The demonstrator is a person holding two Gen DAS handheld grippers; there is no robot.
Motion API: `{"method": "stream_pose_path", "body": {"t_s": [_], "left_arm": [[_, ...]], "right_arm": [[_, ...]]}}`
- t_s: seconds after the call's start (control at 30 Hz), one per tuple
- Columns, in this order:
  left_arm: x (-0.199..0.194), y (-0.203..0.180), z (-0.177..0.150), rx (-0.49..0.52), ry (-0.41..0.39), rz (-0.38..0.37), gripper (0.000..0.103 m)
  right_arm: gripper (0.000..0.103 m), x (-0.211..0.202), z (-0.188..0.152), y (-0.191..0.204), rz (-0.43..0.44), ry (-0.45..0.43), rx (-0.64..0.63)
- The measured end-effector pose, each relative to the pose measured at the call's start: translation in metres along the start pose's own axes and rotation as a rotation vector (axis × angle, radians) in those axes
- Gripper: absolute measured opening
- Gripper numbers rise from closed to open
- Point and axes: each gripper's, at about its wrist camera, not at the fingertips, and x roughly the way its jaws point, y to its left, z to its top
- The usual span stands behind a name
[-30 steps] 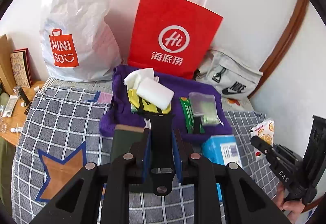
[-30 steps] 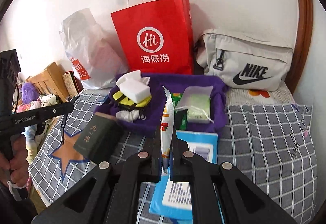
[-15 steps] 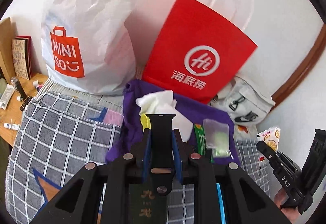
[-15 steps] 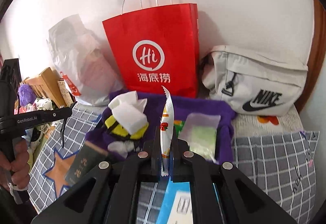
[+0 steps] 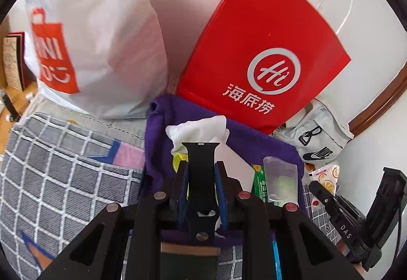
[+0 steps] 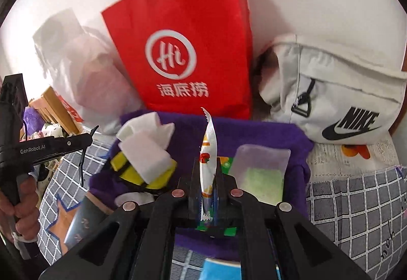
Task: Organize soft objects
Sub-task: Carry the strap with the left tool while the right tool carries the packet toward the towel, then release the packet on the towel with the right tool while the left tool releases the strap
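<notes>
Your left gripper [image 5: 201, 173] is clenched on a black watch strap [image 5: 202, 178], a flat matte band standing upright between the blue-lined fingers, its squared tip pointing to 12 o'clock and a metal stud near its lower end. Just beyond the tip lies a purple cloth [image 5: 157, 142] spread on the grey checked bedcover [image 5: 63, 178], with crumpled white tissue [image 5: 198, 127] on it at 12 o'clock and a clear pouch with something pale green inside [image 5: 279, 180] at 2 o'clock. Your right gripper [image 6: 207, 178] is clamped on a thin snack sachet [image 6: 208, 157], seen edge-on: white, glossy, with red and orange fruit print and a serrated top curling toward 12 o'clock. It hangs over the same purple cloth [image 6: 292, 142]. A white sponge block on a yellow pad [image 6: 145, 160] sits at 10 o'clock. A red paper bag [image 6: 183, 51] stands behind at 12 o'clock, a pale Nike bag [image 6: 343, 101] at 2 o'clock.
</notes>
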Motion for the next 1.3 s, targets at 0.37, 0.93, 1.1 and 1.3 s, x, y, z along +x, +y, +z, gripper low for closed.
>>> {"method": "stream_pose_path", "body": {"t_s": [0.37, 0.93, 1.1, 1.3], "left_arm": [[0.036, -0.003, -0.005, 0.008, 0.063, -0.016, 0.02], [0.046, 0.008, -0.005, -0.034, 0.133, -0.053, 0.02], [0.045, 0.01, -0.004, -0.031, 0.137, -0.052, 0.041], [0.034, 0.01, -0.001, -0.029, 0.126, -0.059, 0.055]], "right_arm": [[0.01, 0.028, -0.012, -0.026, -0.034, 0.081, 0.003], [0.057, 0.05, -0.015, -0.026, -0.021, 0.137, -0.041], [0.068, 0.043, -0.013, -0.024, -0.058, 0.106, -0.071], [0.068, 0.03, -0.008, -0.025, -0.06, 0.069, -0.052]]}}
